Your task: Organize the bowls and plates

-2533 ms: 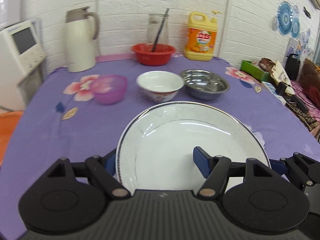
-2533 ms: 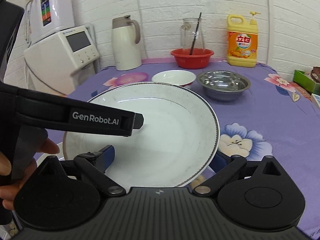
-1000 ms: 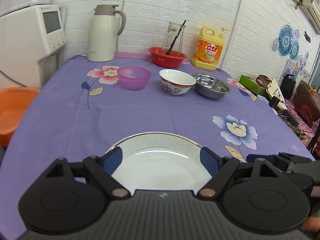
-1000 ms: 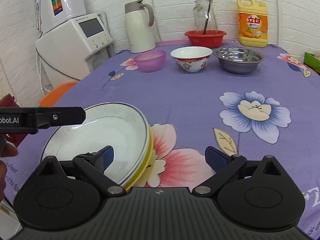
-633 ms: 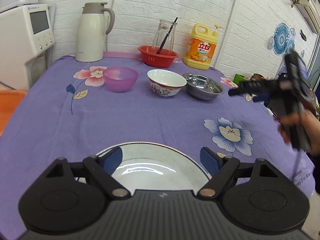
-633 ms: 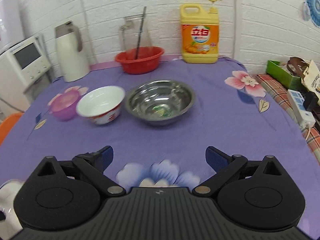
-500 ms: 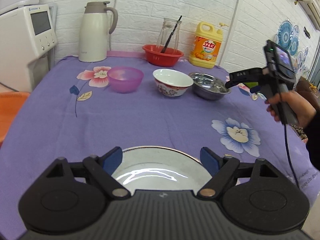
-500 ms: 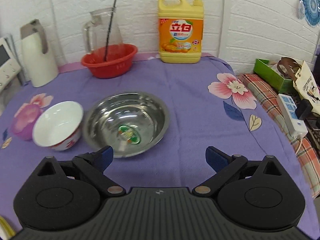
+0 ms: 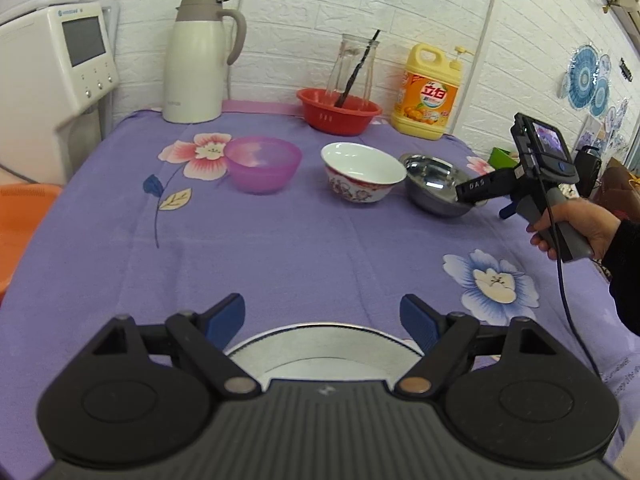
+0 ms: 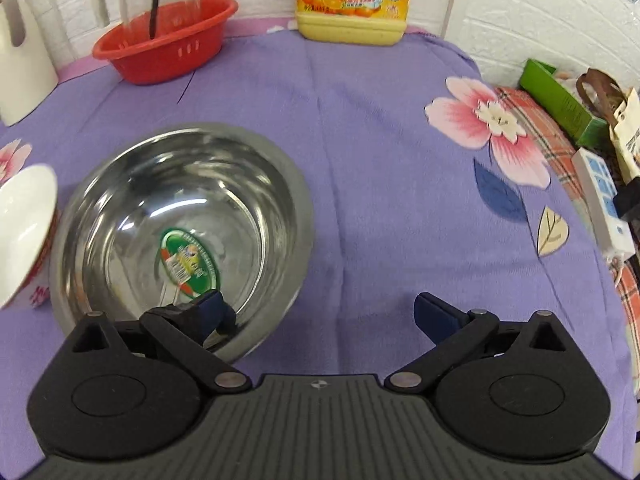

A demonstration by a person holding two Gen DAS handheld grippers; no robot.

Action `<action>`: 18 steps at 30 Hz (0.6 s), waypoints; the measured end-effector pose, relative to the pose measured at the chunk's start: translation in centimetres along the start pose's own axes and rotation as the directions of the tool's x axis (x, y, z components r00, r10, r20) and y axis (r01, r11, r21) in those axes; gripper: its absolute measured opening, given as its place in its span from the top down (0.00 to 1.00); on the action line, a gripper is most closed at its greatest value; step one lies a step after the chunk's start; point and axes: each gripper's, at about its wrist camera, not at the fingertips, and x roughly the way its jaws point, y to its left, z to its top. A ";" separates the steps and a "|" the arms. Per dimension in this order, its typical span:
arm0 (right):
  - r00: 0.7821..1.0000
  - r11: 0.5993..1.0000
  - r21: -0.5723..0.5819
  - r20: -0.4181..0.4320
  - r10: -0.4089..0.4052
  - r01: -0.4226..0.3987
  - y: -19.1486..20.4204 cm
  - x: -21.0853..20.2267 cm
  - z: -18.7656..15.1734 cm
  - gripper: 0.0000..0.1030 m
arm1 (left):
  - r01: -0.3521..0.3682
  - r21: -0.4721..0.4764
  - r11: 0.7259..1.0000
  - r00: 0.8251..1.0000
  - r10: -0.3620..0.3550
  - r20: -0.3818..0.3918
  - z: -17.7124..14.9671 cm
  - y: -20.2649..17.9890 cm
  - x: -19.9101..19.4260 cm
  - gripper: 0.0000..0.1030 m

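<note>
Right tongs (image 10: 316,314) apart, straddling steel bowl (image 10: 180,232) rim; next: clamp rim. Left tongs (image 9: 322,318) apart above plate (image 9: 320,350).

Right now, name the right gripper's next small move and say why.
Probably shut on the steel bowl's near rim: the open right gripper already has one finger inside the bowl and the other outside it.

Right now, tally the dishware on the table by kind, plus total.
Bowls: 3, namely purple bowl, white floral bowl, steel bowl.
Plates: 1 visible, white plate; any under it cannot be told.
Basins: 1, red basin.
Total: 5.
</note>
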 end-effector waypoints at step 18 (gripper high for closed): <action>0.966 0.988 -0.085 0.214 0.148 -0.133 -1.5 -11.8 -9.7 0.00 | 0.169 -0.083 0.982 0.982 -0.175 -0.075 4.4 -5.9 4.7 0.20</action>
